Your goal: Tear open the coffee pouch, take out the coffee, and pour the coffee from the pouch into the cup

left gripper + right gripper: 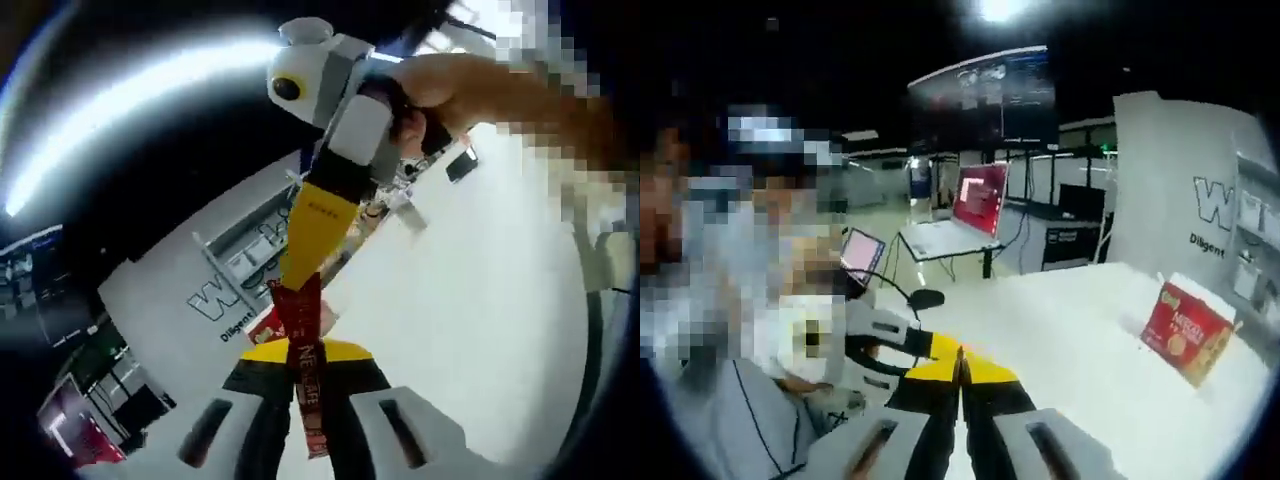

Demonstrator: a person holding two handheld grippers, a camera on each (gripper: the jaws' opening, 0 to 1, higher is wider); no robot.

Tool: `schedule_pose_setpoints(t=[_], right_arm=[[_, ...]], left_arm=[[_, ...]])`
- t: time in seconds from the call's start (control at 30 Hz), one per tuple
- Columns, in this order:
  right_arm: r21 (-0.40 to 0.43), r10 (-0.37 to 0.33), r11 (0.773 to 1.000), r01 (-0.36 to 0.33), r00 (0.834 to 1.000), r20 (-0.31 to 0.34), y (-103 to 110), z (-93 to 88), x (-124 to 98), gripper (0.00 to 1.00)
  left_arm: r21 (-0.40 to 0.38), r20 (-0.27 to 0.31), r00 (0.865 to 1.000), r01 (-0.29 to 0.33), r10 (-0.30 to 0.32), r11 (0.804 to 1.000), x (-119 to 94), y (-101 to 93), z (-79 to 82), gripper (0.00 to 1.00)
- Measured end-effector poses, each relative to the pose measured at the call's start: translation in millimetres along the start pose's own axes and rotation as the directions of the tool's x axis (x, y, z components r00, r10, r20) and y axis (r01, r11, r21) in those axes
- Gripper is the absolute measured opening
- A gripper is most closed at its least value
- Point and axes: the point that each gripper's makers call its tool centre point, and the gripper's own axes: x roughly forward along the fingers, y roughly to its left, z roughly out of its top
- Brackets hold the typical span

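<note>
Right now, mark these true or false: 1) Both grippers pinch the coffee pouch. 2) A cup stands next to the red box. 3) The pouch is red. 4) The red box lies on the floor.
1) True: the left gripper and the right gripper both clamp the coffee pouch.
2) False: nothing cup-like is seen beside the red box.
3) True: it is a red strip with white lettering.
4) False: the box stands on the white table.
</note>
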Motion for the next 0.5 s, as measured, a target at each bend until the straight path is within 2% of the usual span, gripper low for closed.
schedule_pose_setpoints(t=[0.03,0.07,0.13,0.17,0.23,0.27,0.3,0.33,0.37,0.4,0.43,0.5], right_arm=[[-0.039,0.008,0.999,-0.008,1.0,-0.001,-0.2,-0.5,-1.0,0.03],[-0.117,0.023,0.993,-0.022,1.0,0.007,1.5,0.2,-3.9,0.06],[-0.178,0.042,0.983,-0.041,0.999,0.002,6.0,-0.4,-8.9,0.12],[-0.249,0.049,0.967,-0.051,0.999,-0.015,7.6,-0.3,-13.4,0.12],[-0.397,0.072,0.914,-0.085,0.996,-0.047,13.6,0.3,-18.5,0.12],[-0.493,0.081,0.862,-0.114,0.993,-0.088,16.5,-1.2,-22.8,0.12],[-0.564,0.076,0.816,-0.13,0.99,-0.119,16.3,-1.9,-25.7,0.12],[-0.603,0.069,0.785,-0.142,0.987,-0.142,16.0,-2.6,-27.4,0.11],[-0.659,0.08,0.731,-0.178,0.981,-0.177,18.1,-4.1,-29.0,0.11],[-0.691,0.1,0.685,-0.231,0.969,-0.225,22.2,-8.4,-31.4,0.11],[-0.717,0.111,0.64,-0.275,0.957,-0.267,25.9,-11.6,-33.3,0.11],[-0.774,0.118,0.54,-0.329,0.941,-0.318,33.9,-11.0,-35.0,0.11]], left_arm=[[-0.026,0.001,1.0,0.018,-0.018,1.0,-0.4,-1.4,-0.4,0.09],[-0.078,-0.003,0.998,0.061,-0.061,0.995,-1.1,-4.6,-2.7,0.09],[-0.121,-0.006,0.992,0.128,-0.129,0.984,-0.8,-10.6,-5.4,0.08],[-0.159,0.014,0.985,0.175,-0.175,0.972,-1.8,-13.9,-5.3,0.08],[-0.198,0.036,0.966,0.258,-0.256,0.946,-4.0,-21.0,-5.4,0.08],[-0.248,0.058,0.954,0.299,-0.294,0.921,-6.9,-22.3,-4.5,0.08],[-0.265,0.076,0.947,0.321,-0.312,0.909,-8.5,-23.1,-2.7,0.08],[-0.276,0.102,0.928,0.372,-0.358,0.886,-11.7,-27.8,0.3,0.08],[-0.301,0.109,0.912,0.41,-0.396,0.861,-15.0,-31.5,0.9,0.08],[-0.315,0.118,0.908,0.419,-0.403,0.852,-16.0,-30.5,1.8,0.08],[-0.315,0.131,0.897,0.441,-0.421,0.84,-17.7,-32.1,3.5,0.08],[-0.335,0.139,0.868,0.494,-0.476,0.802,-21.2,-38.8,4.4,0.08]])
